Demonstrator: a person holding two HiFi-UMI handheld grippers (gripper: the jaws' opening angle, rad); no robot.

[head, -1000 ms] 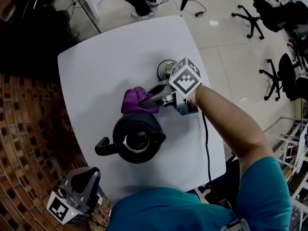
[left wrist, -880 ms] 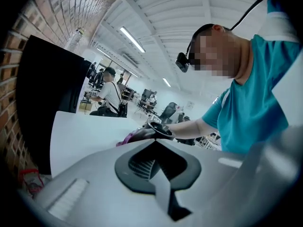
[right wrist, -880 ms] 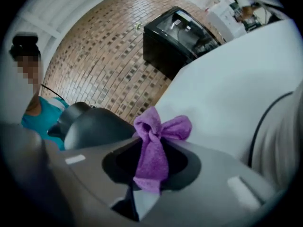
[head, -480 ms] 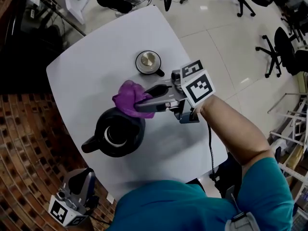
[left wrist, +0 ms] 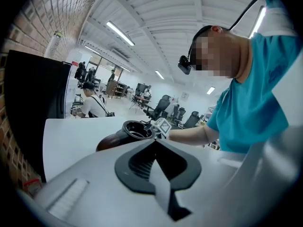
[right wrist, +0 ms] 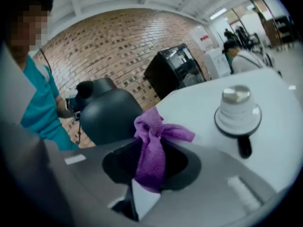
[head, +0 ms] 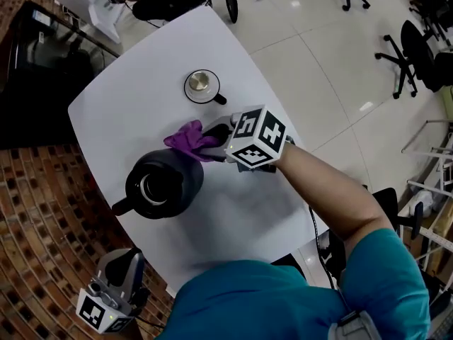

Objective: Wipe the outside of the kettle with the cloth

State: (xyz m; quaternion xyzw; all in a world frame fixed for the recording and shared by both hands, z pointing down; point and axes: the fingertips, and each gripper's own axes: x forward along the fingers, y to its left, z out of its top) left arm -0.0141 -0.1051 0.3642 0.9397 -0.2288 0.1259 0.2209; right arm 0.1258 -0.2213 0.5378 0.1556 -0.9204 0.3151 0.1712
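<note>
A black kettle [head: 158, 185] stands open-topped on the white table [head: 141, 98], its handle toward the near left; it also shows in the right gripper view [right wrist: 110, 115] and the left gripper view [left wrist: 128, 134]. My right gripper [head: 211, 142] is shut on a purple cloth [head: 189, 140], which hangs just beside the kettle's far right flank. In the right gripper view the cloth [right wrist: 154, 148] is bunched between the jaws. My left gripper [head: 117, 292] hangs off the table's near left corner, away from the kettle, its jaws together with nothing in them [left wrist: 158, 174].
The kettle's lid [head: 202, 85] lies on the table beyond the cloth, also seen in the right gripper view [right wrist: 236, 111]. A brick wall and a dark cabinet [head: 42, 76] border the table's left. Office chairs [head: 414, 44] stand on the tiled floor to the right.
The right gripper has carried the cloth off the kettle's rim to its far right side. The head view has shifted; the lid now sits farther from the gripper.
</note>
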